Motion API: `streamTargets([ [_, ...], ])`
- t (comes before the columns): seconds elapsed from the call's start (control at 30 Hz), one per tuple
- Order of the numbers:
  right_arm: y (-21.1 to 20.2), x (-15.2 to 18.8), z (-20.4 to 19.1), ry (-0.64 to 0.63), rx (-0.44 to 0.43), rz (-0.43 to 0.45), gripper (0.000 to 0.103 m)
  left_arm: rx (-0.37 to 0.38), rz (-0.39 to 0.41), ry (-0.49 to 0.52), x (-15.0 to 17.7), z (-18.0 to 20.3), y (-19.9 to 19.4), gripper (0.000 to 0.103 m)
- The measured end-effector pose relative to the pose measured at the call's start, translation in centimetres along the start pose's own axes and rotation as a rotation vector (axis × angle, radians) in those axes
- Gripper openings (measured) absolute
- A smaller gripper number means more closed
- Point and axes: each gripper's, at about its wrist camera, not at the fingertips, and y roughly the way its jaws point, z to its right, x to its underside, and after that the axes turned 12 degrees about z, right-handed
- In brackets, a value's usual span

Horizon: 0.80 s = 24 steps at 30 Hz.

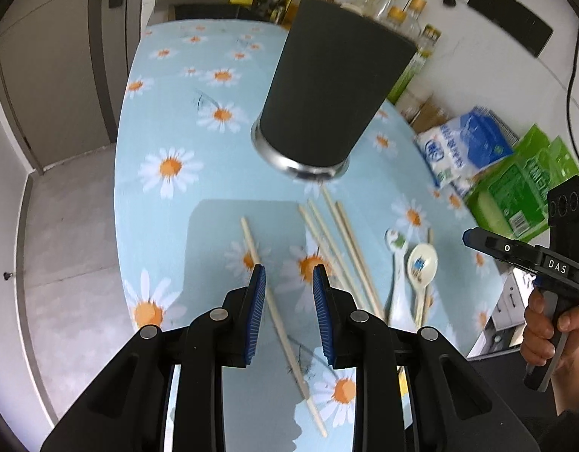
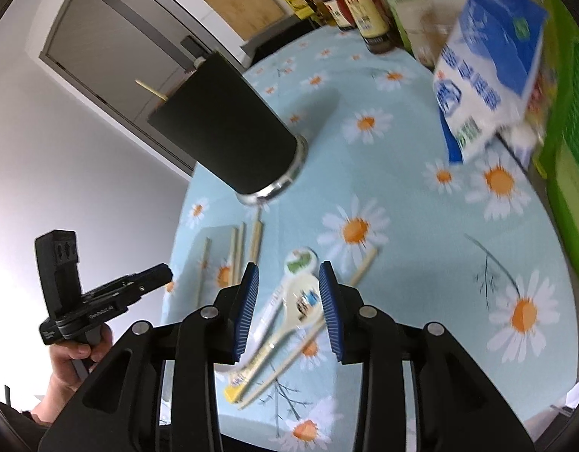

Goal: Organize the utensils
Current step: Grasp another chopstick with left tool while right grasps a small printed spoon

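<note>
A dark grey utensil holder (image 1: 319, 94) (image 2: 229, 132) stands on the daisy tablecloth (image 1: 169, 113), with one chopstick (image 2: 150, 88) sticking out of its top. In front of it lie several loose chopsticks (image 1: 338, 248) and two ceramic spoons (image 1: 421, 267). My left gripper (image 1: 289, 275) hangs open above a single chopstick (image 1: 255, 252) that runs beneath its jaws, nearer the left finger. My right gripper (image 2: 288, 269) is open above the cream spoon (image 2: 304, 297) and a green-patterned spoon (image 2: 299, 260); another chopstick (image 2: 361, 269) lies just to its right. Each gripper shows in the other's view (image 1: 468, 235) (image 2: 167, 273).
A blue-and-white bag (image 1: 463, 143) (image 2: 485, 75) and green packages (image 1: 515, 184) stand along the table's right side. Bottles (image 1: 383, 3) line the back by the wall. The table's left edge (image 1: 120, 173) drops to a grey floor. A hand (image 2: 71, 361) holds the left gripper's handle.
</note>
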Motion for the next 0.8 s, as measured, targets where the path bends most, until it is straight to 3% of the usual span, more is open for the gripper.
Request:
streamTargets([
  [0.33,1.8,1.2,1.7,0.048,-0.013,-0.06,0.034,-0.111,-0.078,-0.032,0.8,-0.7,1.0,0.025],
  [0.8,3.7,1.1,2.8,0.055,-0.088,-0.128,0.022,-0.215,-0.172,-0.087,1.5,-0.3,2.4,0.025],
])
